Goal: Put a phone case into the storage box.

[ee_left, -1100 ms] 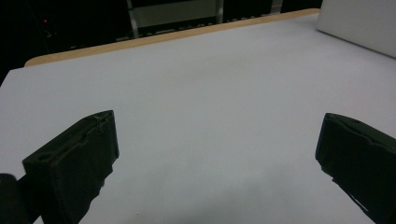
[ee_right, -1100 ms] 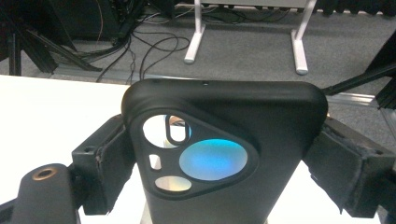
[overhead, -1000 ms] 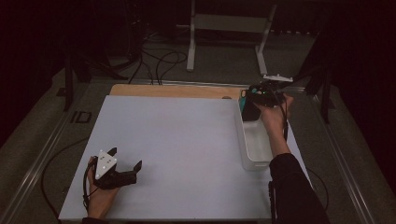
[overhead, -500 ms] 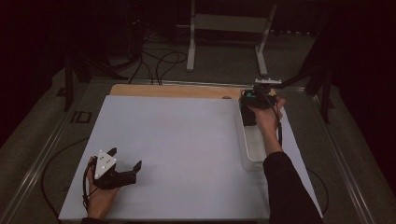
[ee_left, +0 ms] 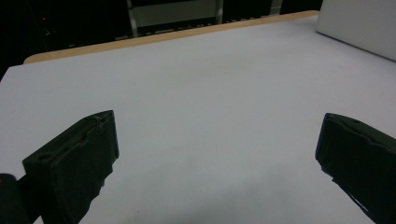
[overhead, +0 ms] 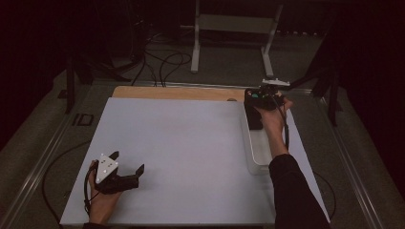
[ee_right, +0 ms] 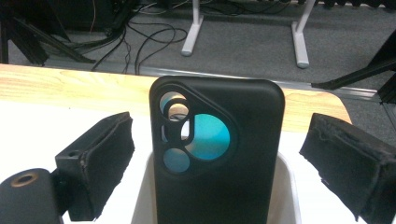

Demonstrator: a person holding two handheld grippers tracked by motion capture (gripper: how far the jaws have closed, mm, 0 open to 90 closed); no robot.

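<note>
Standing upright in the white bin (ee_right: 287,186), the black phone case (ee_right: 219,154) is sitting untouched between the right gripper (ee_right: 219,172)'s just-widening, open jaws.

The phone case's (ee_right: 217,154) lower end runs off the right gripper view's bottom edge; the white bin's (ee_right: 287,186) floor is hidden behind it.

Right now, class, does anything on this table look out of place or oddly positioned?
Yes. The black phone case stands upright at the far end of the white bin instead of lying flat in it. The right gripper has its jaws open on either side, not touching it. Nothing looks spilled or damaged.
</note>
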